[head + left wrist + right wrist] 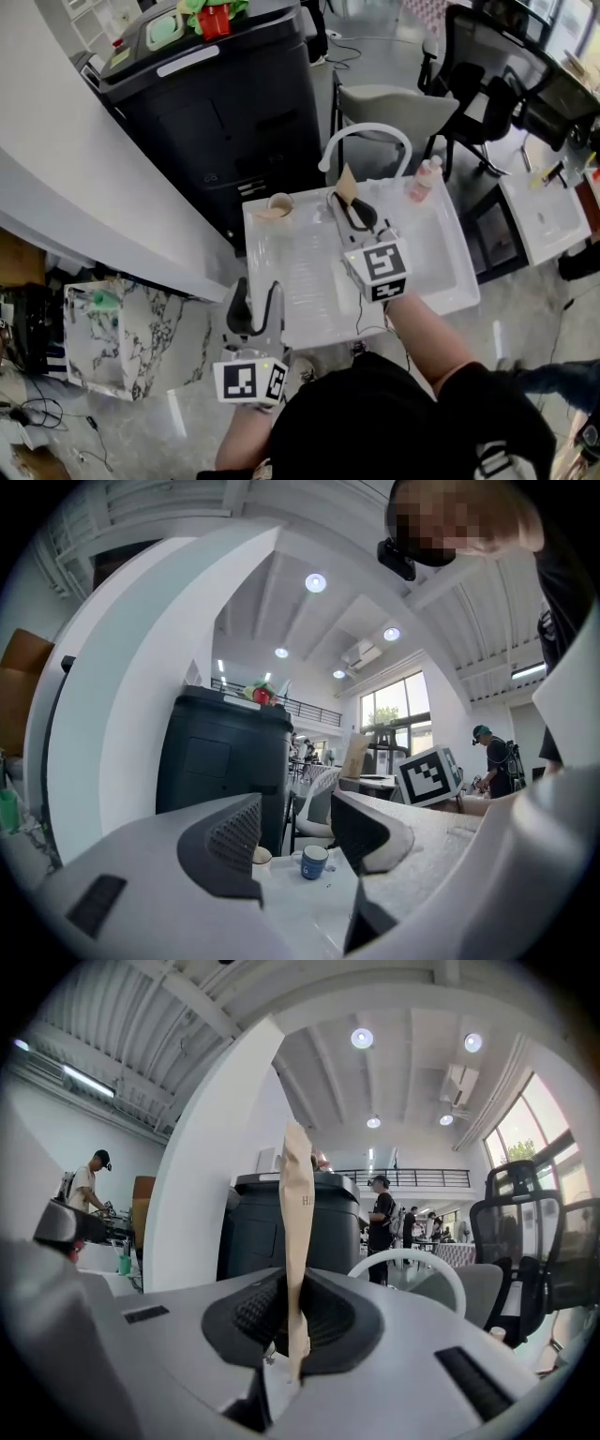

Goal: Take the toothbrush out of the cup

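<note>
Toothbrush in a tan paper sleeve, pinched low down between the pads of the right gripper. Stands upright, with most of its length above the jaws and a short end below them. Jaws nearly together, shut on the sleeve alone. From the head view, right gripper and toothbrush held over the far middle of the white tabletop, clear of any cup. Marker cube of that gripper just behind, over the middle of the tabletop.

Beige cup at the far left corner, apart from the toothbrush and to its left. Pink-capped bottle at the far right corner.

Left gripper with jaws wide apart and nothing between the pads. Far off through the gap, a blue cup and the beige cup side by side on the tabletop. Seen from the head, left gripper just off the near left corner, pointing along the left edge.

Beyond the far edge: a white hoop, a grey chair and a tall black cabinet with a red item on top.
</note>
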### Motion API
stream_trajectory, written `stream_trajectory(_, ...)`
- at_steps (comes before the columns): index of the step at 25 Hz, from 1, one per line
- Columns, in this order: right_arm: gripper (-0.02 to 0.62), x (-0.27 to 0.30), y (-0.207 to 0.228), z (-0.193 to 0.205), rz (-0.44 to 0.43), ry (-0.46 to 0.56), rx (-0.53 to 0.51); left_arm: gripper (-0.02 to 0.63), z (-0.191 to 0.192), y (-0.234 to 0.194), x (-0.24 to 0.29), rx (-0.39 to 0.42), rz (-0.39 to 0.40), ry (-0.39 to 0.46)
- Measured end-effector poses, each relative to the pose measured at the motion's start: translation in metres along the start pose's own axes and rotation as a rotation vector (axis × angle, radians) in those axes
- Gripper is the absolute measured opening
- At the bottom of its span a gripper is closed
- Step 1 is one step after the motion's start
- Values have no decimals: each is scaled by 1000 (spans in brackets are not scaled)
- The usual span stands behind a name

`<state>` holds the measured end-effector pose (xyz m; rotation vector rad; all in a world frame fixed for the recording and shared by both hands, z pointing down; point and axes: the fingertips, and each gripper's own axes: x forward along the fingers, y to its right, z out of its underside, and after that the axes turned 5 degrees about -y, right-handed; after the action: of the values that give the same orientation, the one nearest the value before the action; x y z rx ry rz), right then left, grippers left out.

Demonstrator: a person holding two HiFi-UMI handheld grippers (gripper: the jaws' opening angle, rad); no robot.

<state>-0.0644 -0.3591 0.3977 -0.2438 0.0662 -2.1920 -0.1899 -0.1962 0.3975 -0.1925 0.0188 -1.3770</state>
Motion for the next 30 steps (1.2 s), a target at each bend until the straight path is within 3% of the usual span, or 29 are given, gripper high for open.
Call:
stream_trajectory(7, 32, -56, -15, -35, 36, 51, 16, 220, -6, 5, 8, 6, 71, 0)
stream_trajectory(14, 32, -97, -34, -44, 48, 55, 37, 221, -10, 6, 13, 3, 124, 6)
stream_trajectory(30, 32, -109, -38, -38, 73, 42, 54, 219, -6, -1, 9, 12, 135, -17)
